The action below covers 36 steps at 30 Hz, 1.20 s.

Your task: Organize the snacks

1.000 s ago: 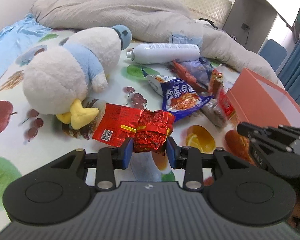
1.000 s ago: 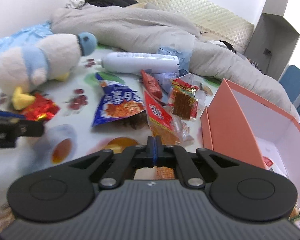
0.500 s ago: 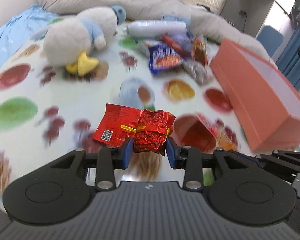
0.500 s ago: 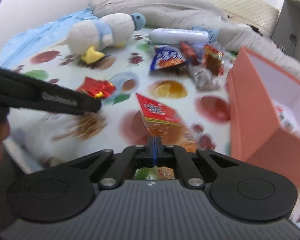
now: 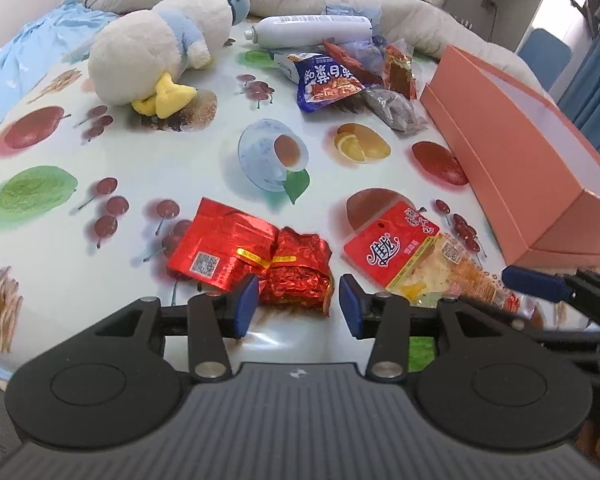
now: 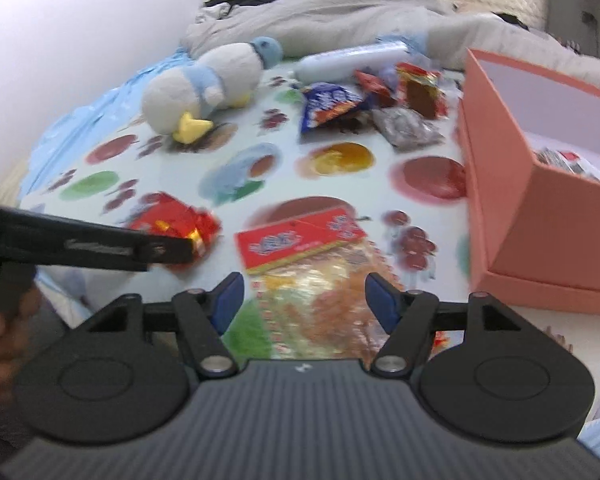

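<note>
At the far left a white plush duck (image 5: 156, 52) with a yellow beak lies on its side on the fruit-printed cloth (image 5: 52, 148) that covers the bed. Right of it, farther back, a white spray bottle (image 5: 312, 30) lies flat, and in front of the bottle sits a small heap of snacks: a blue snack bag (image 5: 326, 82), a grey packet (image 5: 396, 110) and a red packet (image 5: 400, 70), touching one another.

Nearer the camera, the left tongs (image 5: 298, 300) have just been opening; their blue pads now stand apart on either side of a crumpled red foil pack (image 5: 256, 260), which lies on the cloth. The left pad seems still to brush the foil, while the right pad is clear of it.

Just right of the foil pack lies a red-topped clear snack bag (image 6: 312, 264), flat on the cloth. The right tongs (image 6: 304, 300) have also just been opening and now stand wide, the bag's lower end lying between the pads without being pressed.

At the far right an open salmon-pink box (image 5: 520, 152) rests near the bag, with some packets (image 6: 568, 162) already inside.
</note>
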Available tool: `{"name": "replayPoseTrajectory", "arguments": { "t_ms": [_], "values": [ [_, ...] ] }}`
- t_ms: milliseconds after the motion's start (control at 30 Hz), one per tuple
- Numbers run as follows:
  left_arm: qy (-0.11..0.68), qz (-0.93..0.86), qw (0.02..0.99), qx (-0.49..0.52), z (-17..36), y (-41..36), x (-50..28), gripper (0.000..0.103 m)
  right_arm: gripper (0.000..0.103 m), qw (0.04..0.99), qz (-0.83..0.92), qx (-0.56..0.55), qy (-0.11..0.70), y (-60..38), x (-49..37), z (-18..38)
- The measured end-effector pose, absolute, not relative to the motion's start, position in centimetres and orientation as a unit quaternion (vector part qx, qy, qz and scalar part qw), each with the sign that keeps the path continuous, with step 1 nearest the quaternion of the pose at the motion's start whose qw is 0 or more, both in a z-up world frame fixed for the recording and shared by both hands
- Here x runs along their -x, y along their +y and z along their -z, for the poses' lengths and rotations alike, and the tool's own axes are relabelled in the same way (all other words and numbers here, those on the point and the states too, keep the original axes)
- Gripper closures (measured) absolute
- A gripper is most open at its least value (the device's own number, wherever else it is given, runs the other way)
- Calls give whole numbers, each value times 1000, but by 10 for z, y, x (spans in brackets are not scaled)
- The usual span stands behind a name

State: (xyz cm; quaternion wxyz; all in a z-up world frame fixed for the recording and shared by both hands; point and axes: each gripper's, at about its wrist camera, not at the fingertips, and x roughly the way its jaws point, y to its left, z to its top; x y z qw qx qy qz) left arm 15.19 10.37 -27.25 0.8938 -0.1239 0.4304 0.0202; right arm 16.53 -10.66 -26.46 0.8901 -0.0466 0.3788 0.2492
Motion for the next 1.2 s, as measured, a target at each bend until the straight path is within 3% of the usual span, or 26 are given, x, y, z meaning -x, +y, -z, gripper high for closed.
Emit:
{"name": "replayPoseTrajectory", "arguments": {
  "t_ms": [67, 100, 400, 500, 567, 700, 967, 1133, 1200],
  "values": [
    [438, -17, 892, 114, 273, 101, -155, 37, 21, 891, -238, 53, 383, -113, -172, 271],
    [437, -19, 893, 108, 273, 100, -156, 36, 17, 890, -233, 59, 387, -115, -175, 275],
    [418, -7, 907, 50, 271, 87, -169, 36, 17, 873, -253, 73, 410, -122, -186, 294],
    [424, -7, 905, 35, 276, 85, -176, 38, 7, 868, -265, 84, 411, -122, -183, 299],
    [434, -7, 900, 34, 280, 86, -180, 38, 7, 868, -269, 92, 408, -121, -181, 300],
    [451, -15, 892, 32, 291, 88, -184, 46, 7, 865, -269, 91, 413, -119, -184, 300],
    [453, -18, 890, 47, 291, 89, -183, 65, 37, 861, -278, 99, 413, -113, -178, 294],
    [450, -7, 891, 63, 286, 85, -179, 68, 65, 863, -277, 82, 415, -112, -173, 287],
    [444, -4, 893, 73, 280, 85, -177, 68, 69, 867, -268, 67, 415, -114, -171, 283]
  ]
}}
